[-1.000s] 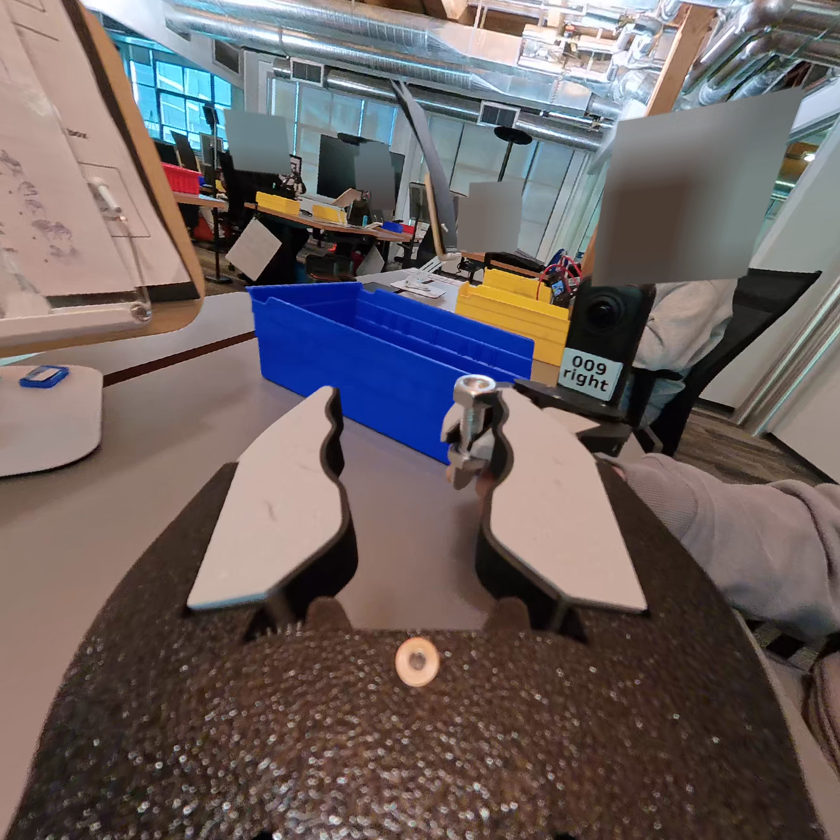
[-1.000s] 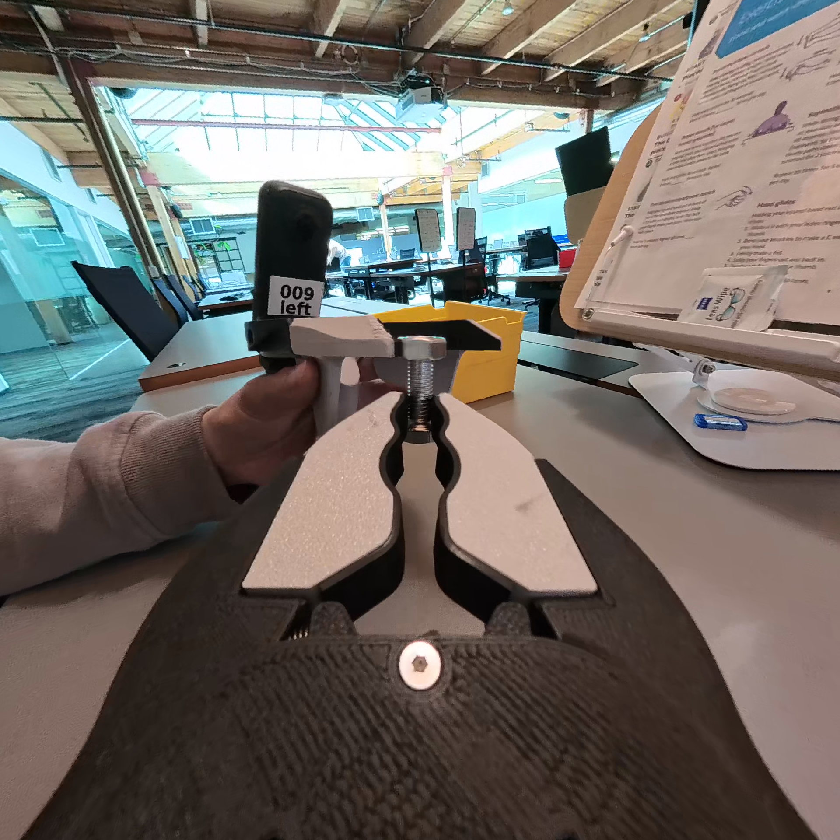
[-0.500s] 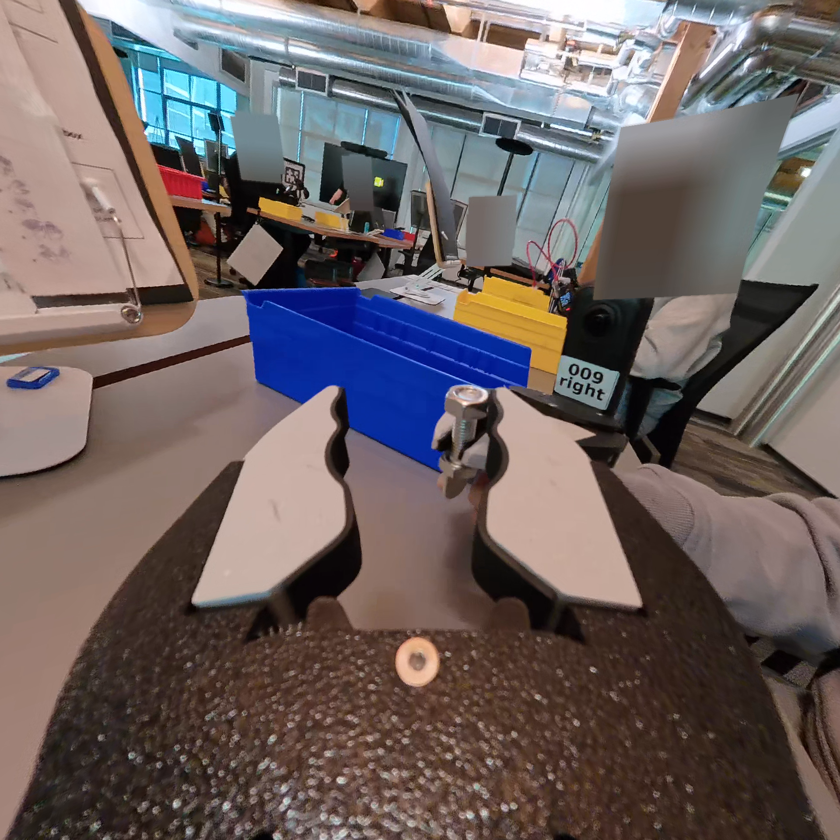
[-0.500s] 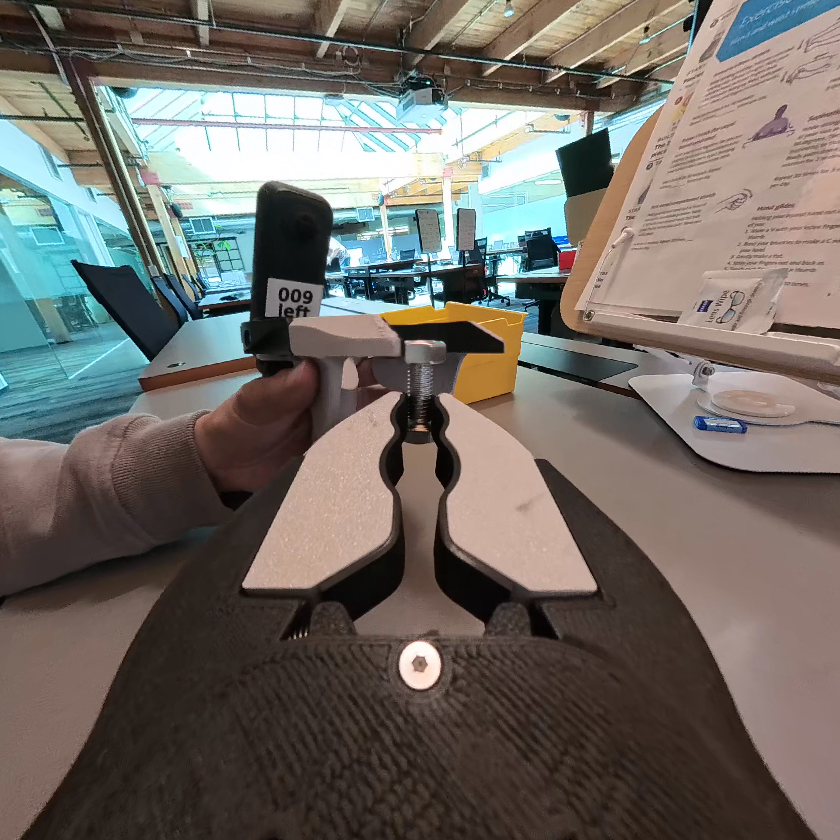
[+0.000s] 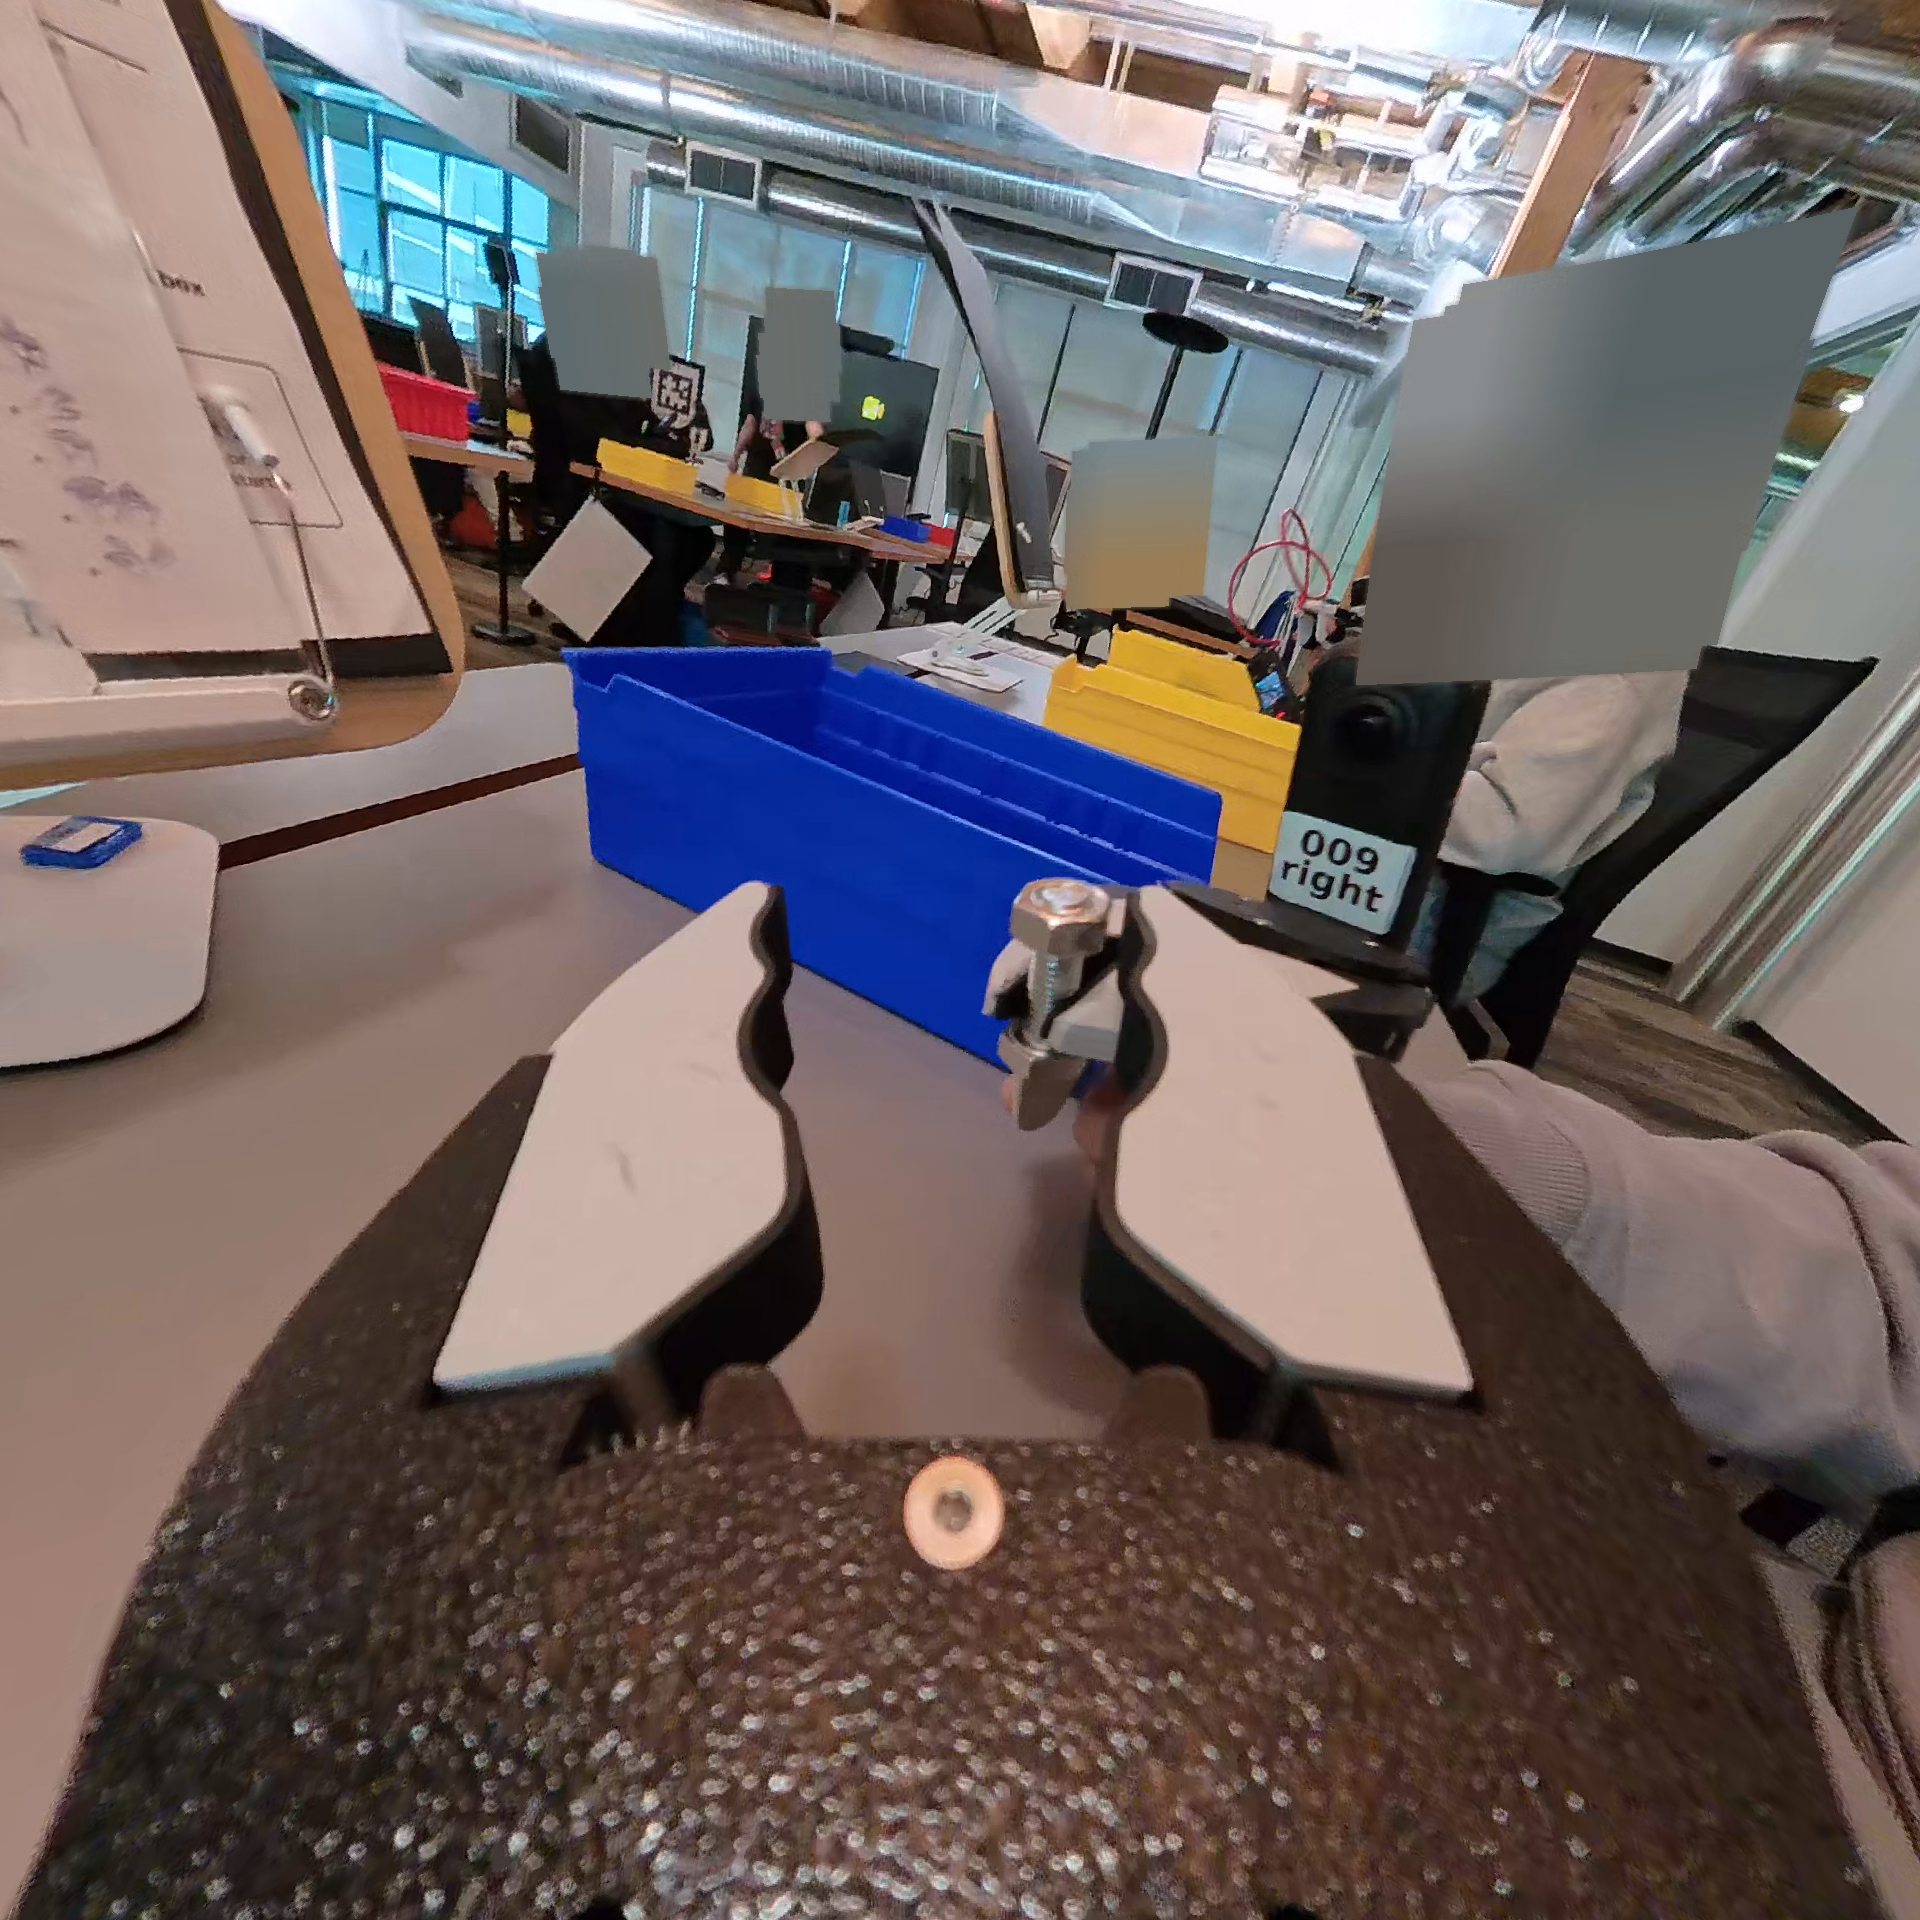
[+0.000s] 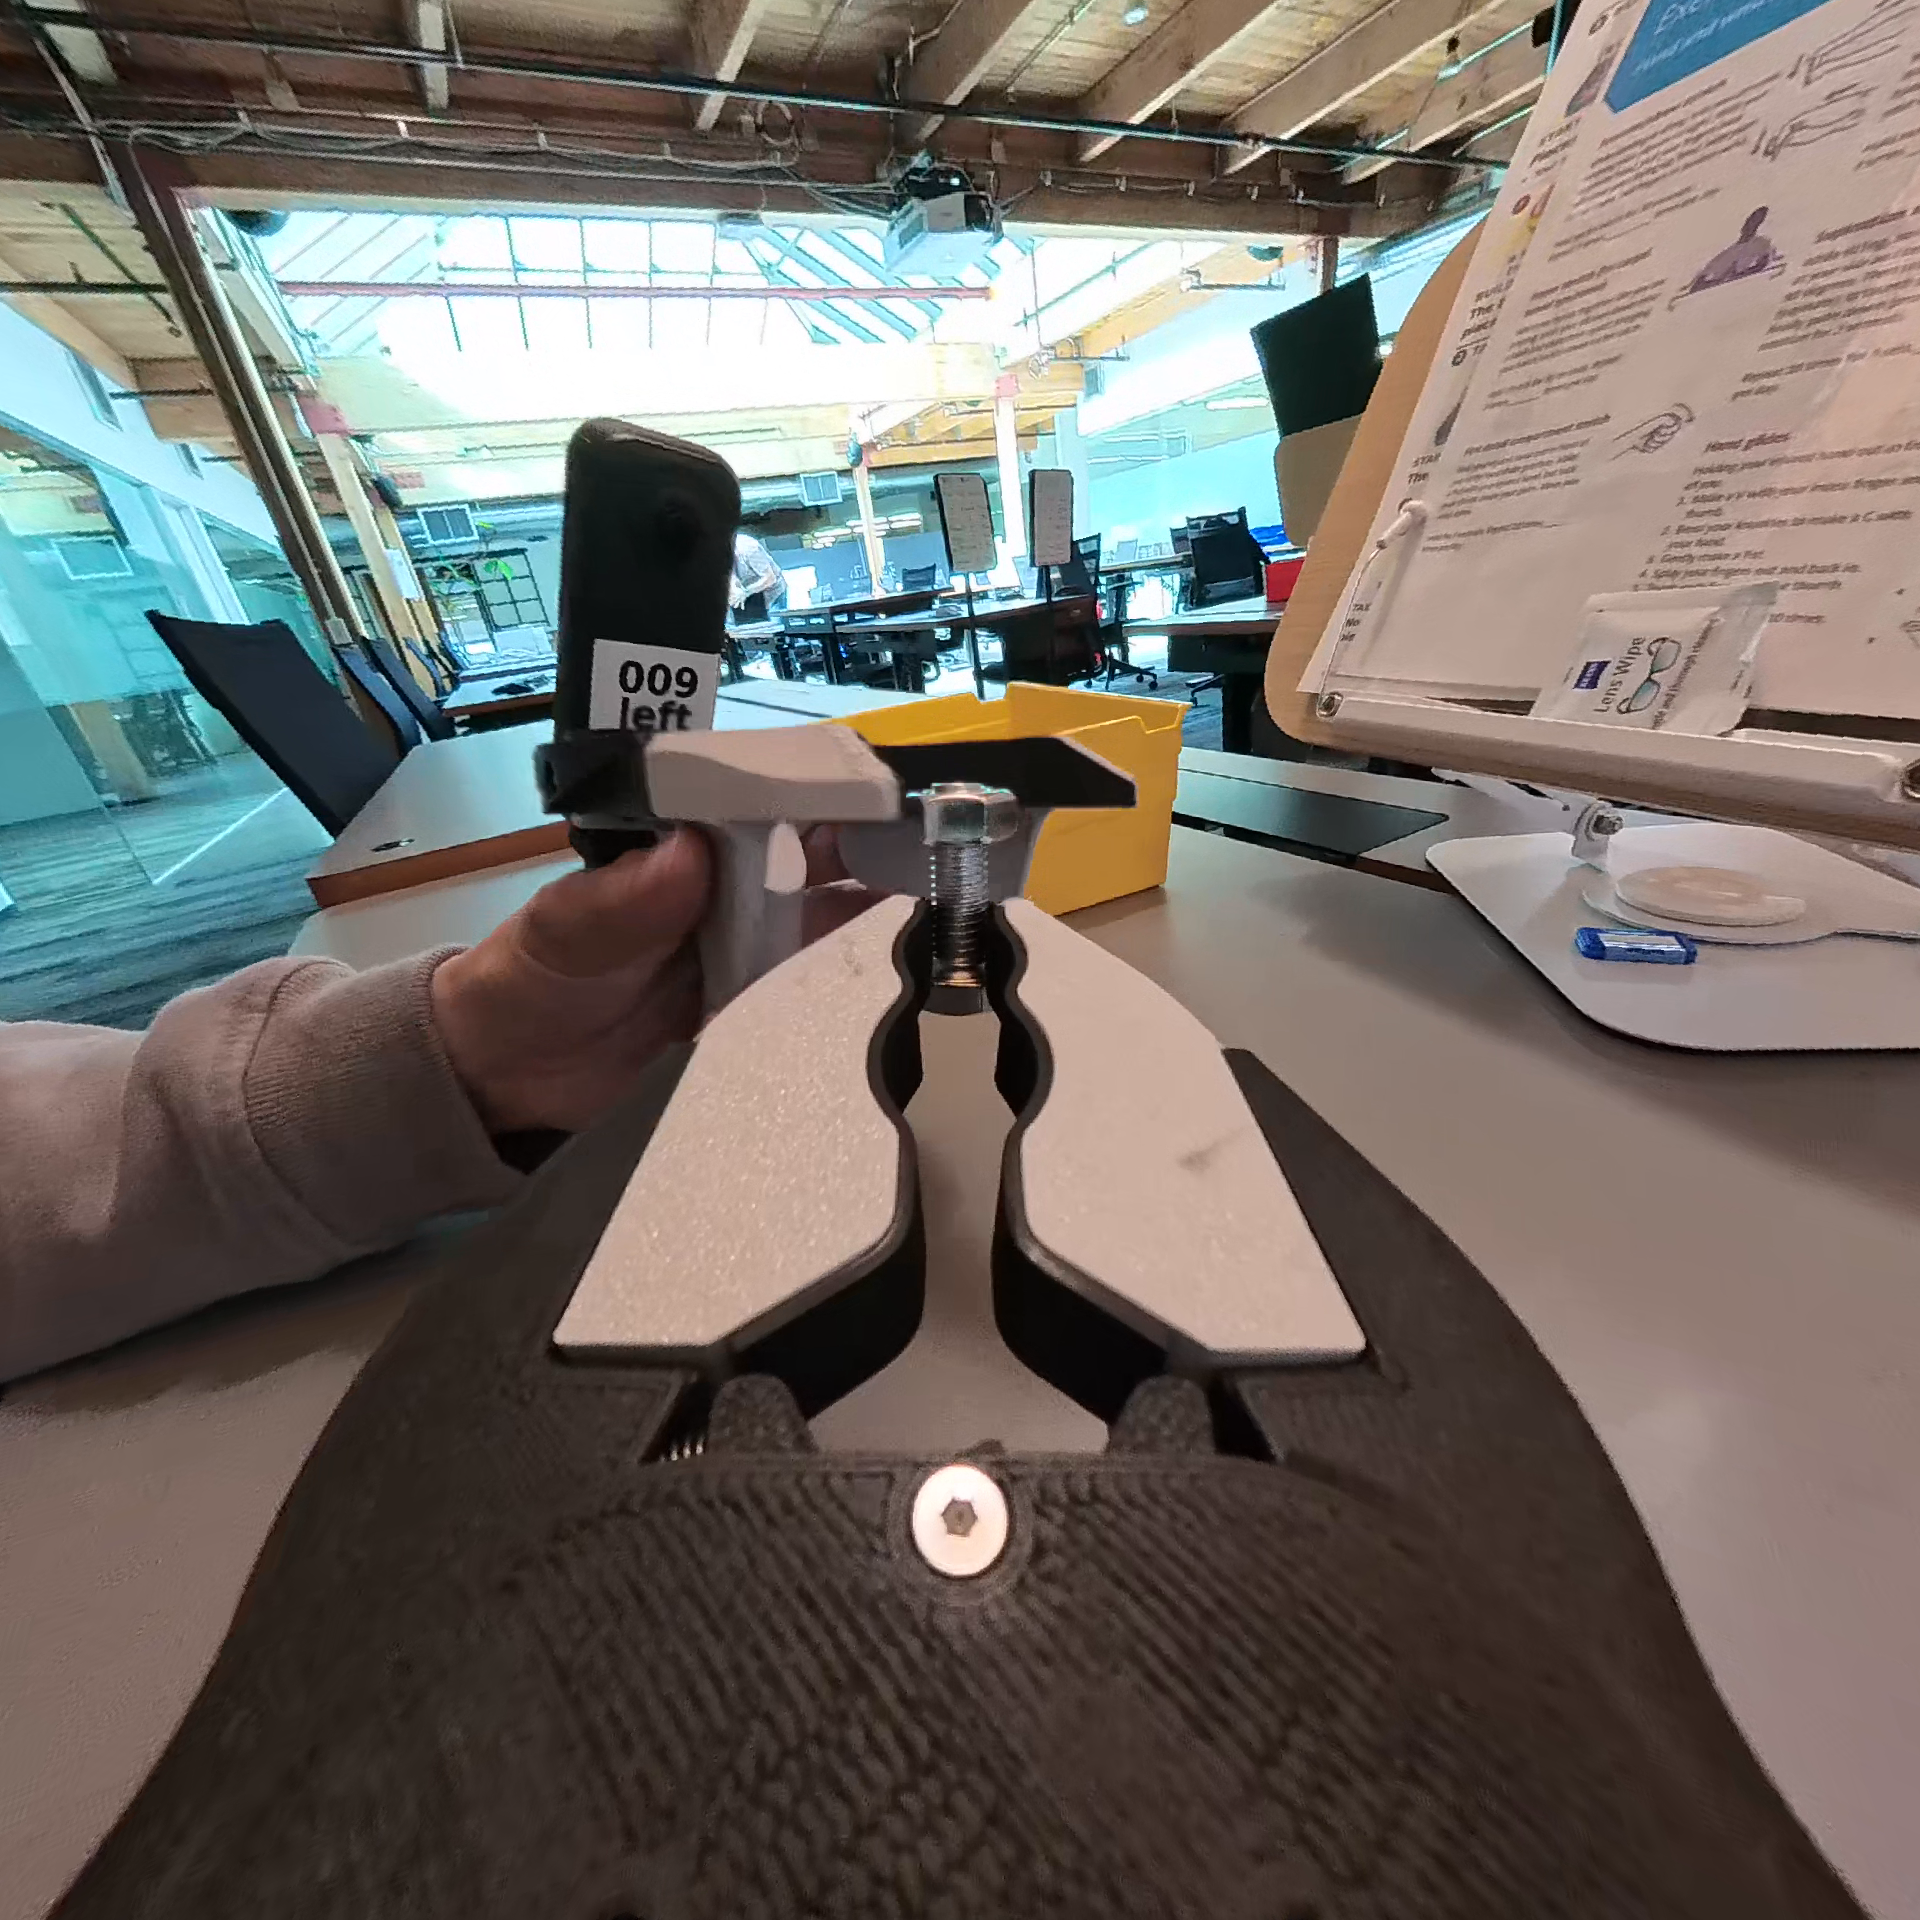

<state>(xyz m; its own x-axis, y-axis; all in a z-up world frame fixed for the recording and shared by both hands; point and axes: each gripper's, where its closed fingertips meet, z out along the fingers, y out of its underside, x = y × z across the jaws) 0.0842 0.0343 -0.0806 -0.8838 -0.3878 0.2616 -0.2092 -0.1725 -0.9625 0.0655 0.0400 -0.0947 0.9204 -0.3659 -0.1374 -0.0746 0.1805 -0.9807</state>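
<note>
- right gripper (image 6: 961, 940): fingers drawn nearly together, pads pinching the threaded shank of a silver hex bolt (image 6: 961, 878). the bolt's long axis stands upright, hex head on top, and a nut shows low on the shank between the fingertips.
- left gripper (image 5: 951, 971): fingers spread wide, nothing between them but bare table. seen from the right wrist view, it comes in from the left side, level and crosswise to the bolt's axis.
- hex bolt as the left wrist view shows it (image 5: 1060, 971): just beside the inner edge of the left gripper's right-hand finger (image 5: 1247, 1164), at the fingertip. whether it touches that finger cannot be told. the other finger stands well apart from it.
- nearer tool: the right gripper has the bolt. the left gripper's spread fingers sit level with the bolt's head.
- person's hand (image 6: 566, 987), grey sleeve, wrapped round the left gripper's handle.
- blue bin (image 5: 862, 821): long, open-topped, on the grey table (image 5: 364, 987) beyond the left gripper.
- yellow bin (image 6: 1081, 821): behind the bolt in the right wrist view.
- document stand (image 6: 1662, 727) with printed sheets, at the table's far side, on a white base (image 6: 1714, 997) with a small blue item.
</note>
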